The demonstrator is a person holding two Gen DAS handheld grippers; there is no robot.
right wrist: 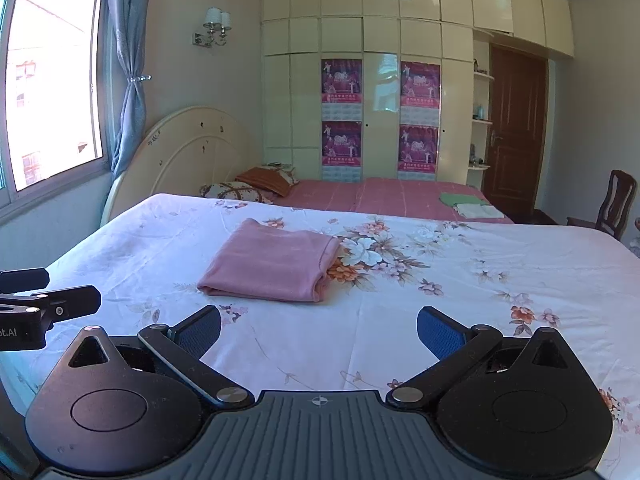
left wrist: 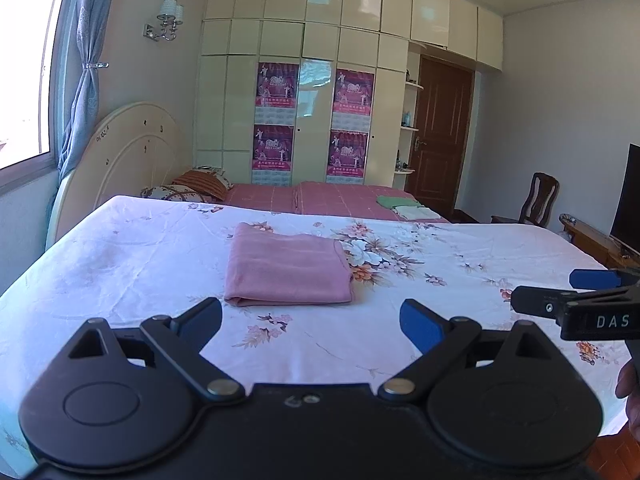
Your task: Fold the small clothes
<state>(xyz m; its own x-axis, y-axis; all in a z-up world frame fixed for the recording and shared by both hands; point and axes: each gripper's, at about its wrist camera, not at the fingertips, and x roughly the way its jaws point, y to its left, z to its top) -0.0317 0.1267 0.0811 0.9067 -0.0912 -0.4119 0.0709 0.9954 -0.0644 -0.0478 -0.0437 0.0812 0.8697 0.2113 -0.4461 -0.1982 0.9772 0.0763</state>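
A pink garment (left wrist: 286, 266) (right wrist: 272, 262) lies folded into a flat rectangle on the white floral bed sheet (left wrist: 120, 256) (right wrist: 480, 320). My left gripper (left wrist: 310, 322) hangs just in front of the fold's near edge, open, with nothing between its blue pads. My right gripper (right wrist: 318, 330) is also open and holds nothing, a bit to the right of the fold's near edge. In the left wrist view the right gripper (left wrist: 560, 292) pokes in from the right edge. The left gripper (right wrist: 60, 292) shows at the left edge of the right wrist view.
A folded green and white pile (left wrist: 404, 206) (right wrist: 470, 205) rests on the red blanket (left wrist: 332, 198) farther back. Pillows (left wrist: 192, 186) lie by the round headboard (left wrist: 128, 148). A wardrobe (left wrist: 312, 80), a brown door (left wrist: 440, 128), a chair (left wrist: 538, 198) and a dark screen (left wrist: 626, 200) stand beyond.
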